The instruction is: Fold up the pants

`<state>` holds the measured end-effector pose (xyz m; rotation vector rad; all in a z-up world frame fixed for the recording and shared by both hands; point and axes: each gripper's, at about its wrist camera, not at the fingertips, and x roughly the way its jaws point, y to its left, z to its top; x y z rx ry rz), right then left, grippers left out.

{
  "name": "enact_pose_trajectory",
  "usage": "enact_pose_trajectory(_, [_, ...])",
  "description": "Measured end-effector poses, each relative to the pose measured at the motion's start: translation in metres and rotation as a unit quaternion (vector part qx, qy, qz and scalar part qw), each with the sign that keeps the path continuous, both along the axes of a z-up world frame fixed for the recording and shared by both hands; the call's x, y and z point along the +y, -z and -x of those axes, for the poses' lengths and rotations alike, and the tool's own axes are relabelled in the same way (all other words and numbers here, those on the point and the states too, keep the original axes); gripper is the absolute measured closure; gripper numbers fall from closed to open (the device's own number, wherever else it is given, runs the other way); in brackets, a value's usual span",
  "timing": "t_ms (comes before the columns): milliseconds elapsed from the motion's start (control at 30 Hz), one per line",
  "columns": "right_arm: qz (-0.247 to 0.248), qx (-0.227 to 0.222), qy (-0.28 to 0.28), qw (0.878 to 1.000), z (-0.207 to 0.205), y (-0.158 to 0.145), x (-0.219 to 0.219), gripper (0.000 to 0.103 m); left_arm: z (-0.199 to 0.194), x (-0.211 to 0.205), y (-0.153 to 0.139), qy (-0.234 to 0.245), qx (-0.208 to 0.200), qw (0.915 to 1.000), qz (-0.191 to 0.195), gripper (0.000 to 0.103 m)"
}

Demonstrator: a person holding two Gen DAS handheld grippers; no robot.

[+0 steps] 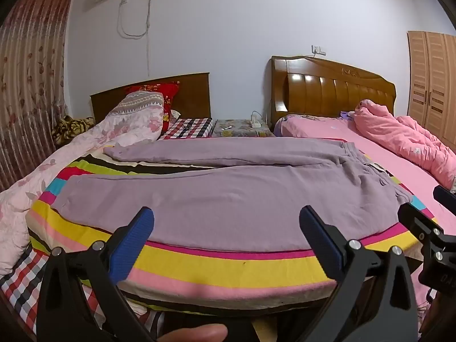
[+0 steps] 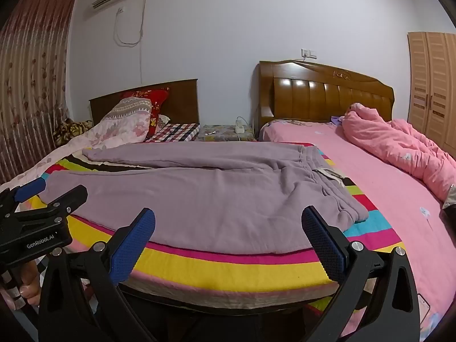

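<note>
Pants (image 1: 216,196) lie flat on the striped blanket (image 1: 228,268) – legs apart, ready to fold – left gripper (image 1: 226,222) and right gripper (image 2: 228,222) both wide, empty, hovering short.

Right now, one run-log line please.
pants: flat, unfolded on striped blanket | left gripper: open, empty | right gripper: open, empty
</note>
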<state>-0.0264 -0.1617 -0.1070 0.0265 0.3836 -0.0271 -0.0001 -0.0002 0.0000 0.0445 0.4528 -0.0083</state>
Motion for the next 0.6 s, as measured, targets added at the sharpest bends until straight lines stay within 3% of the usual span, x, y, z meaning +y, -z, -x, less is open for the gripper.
enact_pose_trajectory(600, [-0.006, 0.003, -0.003, 1.0, 0.0007, 0.0047, -0.0027, 0.004, 0.0009, 0.0026, 0.0029, -0.002, 0.005, 1.0, 0.002, 0.001])
